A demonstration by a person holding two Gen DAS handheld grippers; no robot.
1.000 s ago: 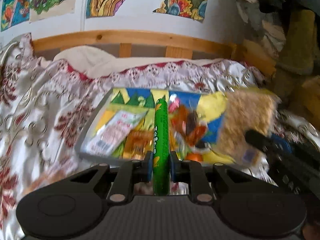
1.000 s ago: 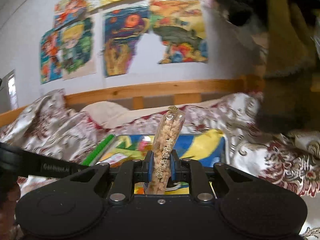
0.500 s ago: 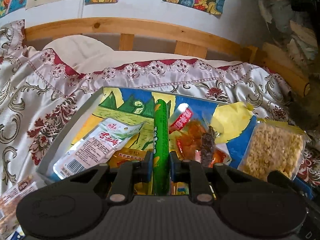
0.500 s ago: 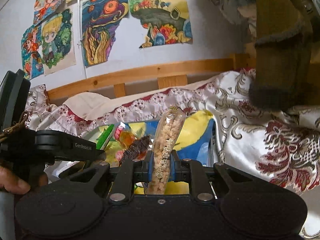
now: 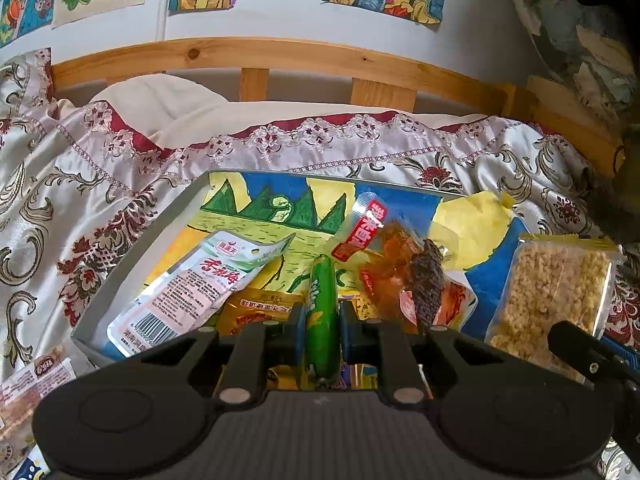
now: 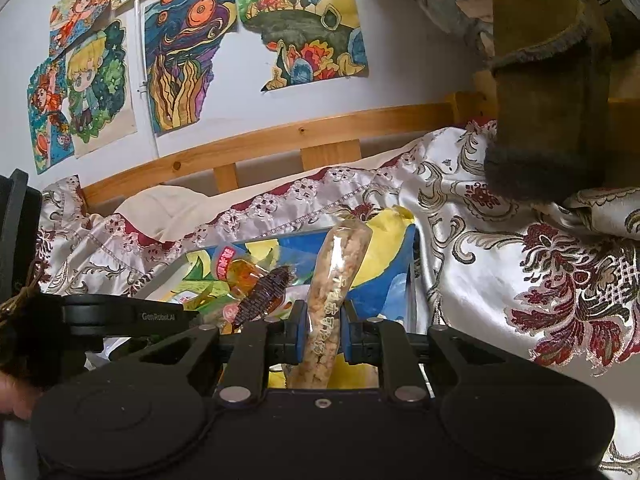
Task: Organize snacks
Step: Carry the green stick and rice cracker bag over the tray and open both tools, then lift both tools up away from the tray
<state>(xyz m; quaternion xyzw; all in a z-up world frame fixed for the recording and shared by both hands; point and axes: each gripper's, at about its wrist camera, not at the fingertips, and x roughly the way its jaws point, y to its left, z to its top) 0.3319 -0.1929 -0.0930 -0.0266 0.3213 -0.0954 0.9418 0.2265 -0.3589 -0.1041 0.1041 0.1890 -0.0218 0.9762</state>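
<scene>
Both grippers have dropped toward my tray [image 5: 132, 268]; left gripper [image 5: 322, 334] pinches the stiff, probably slippery green stick [image 5: 322, 304] mid-length, right gripper [image 6: 322, 338] clamps the light, crushable puffed-rice pack [image 6: 334, 284].

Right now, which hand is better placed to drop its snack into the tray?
Left, I judge. Its tongs hold the green stick directly over the tray; the right tongs hold the puffed-rice pack near the tray's right edge.

Behind it all there's a shiny floral bedspread [image 5: 100, 208] with a maroon lace edge, a cream pillow [image 5: 160, 100] tucked against a wooden bed rail [image 5: 280, 56], and colourful drawings [image 6: 180, 64] stuck on the white wall [image 5: 280, 20].
</scene>
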